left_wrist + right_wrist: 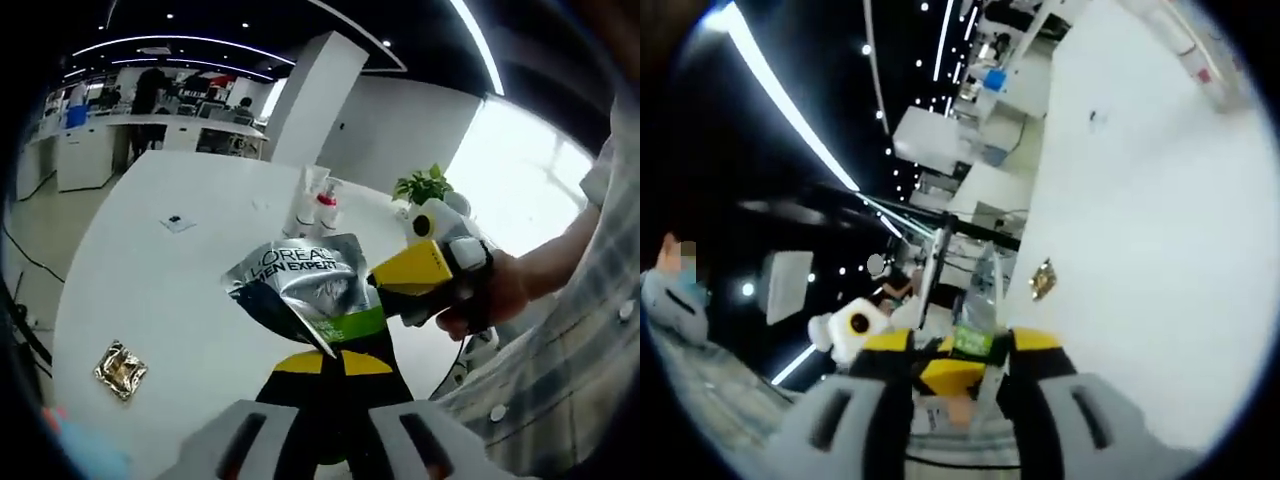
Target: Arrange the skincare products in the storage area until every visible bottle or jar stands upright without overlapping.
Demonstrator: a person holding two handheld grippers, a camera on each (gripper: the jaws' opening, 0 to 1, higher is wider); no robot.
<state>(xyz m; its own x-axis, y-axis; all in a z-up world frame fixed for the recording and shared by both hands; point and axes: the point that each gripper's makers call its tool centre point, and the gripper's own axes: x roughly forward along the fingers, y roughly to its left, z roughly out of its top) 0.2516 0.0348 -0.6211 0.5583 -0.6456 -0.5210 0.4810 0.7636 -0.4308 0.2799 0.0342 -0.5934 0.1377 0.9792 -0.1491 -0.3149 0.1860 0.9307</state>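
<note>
A silver L'Oreal Men Expert sachet [300, 285] with a green strip along its lower edge is held up above the white round table [150, 290]. My left gripper [335, 362] is shut on that green edge. My right gripper [415, 272], held by a person's hand, comes in from the right and sits at the sachet's right edge. In the right gripper view the sachet [990, 290] shows edge-on between the yellow-tipped jaws of my right gripper [962, 342], which stand apart on either side of it. Two white bottles [316, 205] stand upright at the table's far side.
A small gold sachet [120, 370] lies flat on the table near its left edge, also seen as the gold sachet [1043, 278]. A small card [178, 222] lies further back. A potted plant [425, 185] stands beyond the bottles. Office desks [100, 150] are behind.
</note>
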